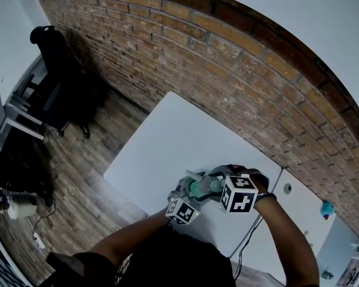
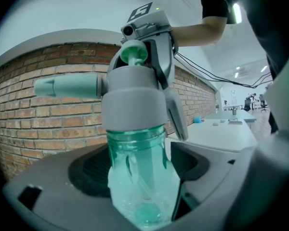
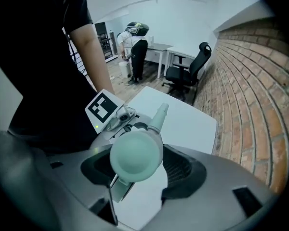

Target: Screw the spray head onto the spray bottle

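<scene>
Green spray bottle (image 2: 139, 153) clamped in left hand-held gripper (image 1: 190, 192) | right hand-held gripper (image 1: 220, 183) clamped on grey spray head (image 2: 134, 105) | we should align both axes and twist gently

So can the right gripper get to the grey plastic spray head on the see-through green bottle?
Probably yes: the right gripper looks closed around the top of the grey plastic spray head, while the left gripper holds the see-through green bottle.
</scene>
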The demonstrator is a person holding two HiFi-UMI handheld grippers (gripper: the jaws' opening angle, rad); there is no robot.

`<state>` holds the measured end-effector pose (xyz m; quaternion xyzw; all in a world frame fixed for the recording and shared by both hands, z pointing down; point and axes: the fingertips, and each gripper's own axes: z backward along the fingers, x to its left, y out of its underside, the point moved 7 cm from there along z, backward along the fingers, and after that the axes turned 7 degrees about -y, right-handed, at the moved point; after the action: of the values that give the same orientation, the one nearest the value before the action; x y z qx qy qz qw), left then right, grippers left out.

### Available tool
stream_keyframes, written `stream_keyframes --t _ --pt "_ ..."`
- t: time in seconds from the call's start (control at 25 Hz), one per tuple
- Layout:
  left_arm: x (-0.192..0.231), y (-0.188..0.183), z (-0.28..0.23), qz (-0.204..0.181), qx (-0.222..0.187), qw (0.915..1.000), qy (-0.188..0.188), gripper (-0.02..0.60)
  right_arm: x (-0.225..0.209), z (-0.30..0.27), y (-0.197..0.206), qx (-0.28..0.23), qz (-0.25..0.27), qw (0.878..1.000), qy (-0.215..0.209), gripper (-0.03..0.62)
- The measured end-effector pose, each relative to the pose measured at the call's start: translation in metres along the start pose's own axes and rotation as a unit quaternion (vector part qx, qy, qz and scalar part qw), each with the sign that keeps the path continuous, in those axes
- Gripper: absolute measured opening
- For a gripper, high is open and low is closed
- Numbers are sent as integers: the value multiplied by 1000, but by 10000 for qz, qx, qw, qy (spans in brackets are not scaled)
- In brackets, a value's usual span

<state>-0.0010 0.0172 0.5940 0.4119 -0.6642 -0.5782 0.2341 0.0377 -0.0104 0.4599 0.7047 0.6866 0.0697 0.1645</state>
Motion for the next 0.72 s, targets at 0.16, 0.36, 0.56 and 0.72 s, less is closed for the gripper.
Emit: stream_keyframes --t 0.16,0.36,0.56,0.72 --pt "0 1 0 8 5 10000 7 362 -1 -1 -1 -74 -386 9992 68 267" --pt "2 1 1 2 4 10000 16 362 -1 0 -2 -18 -390 9992 -33 267" --pt "1 1 0 0 -9 10000 31 362 0 18 -10 202 406 9989 -153 281" --pt "1 1 0 -13 -15 10000 12 362 6 14 -14 1176 2007 9726 -8 281"
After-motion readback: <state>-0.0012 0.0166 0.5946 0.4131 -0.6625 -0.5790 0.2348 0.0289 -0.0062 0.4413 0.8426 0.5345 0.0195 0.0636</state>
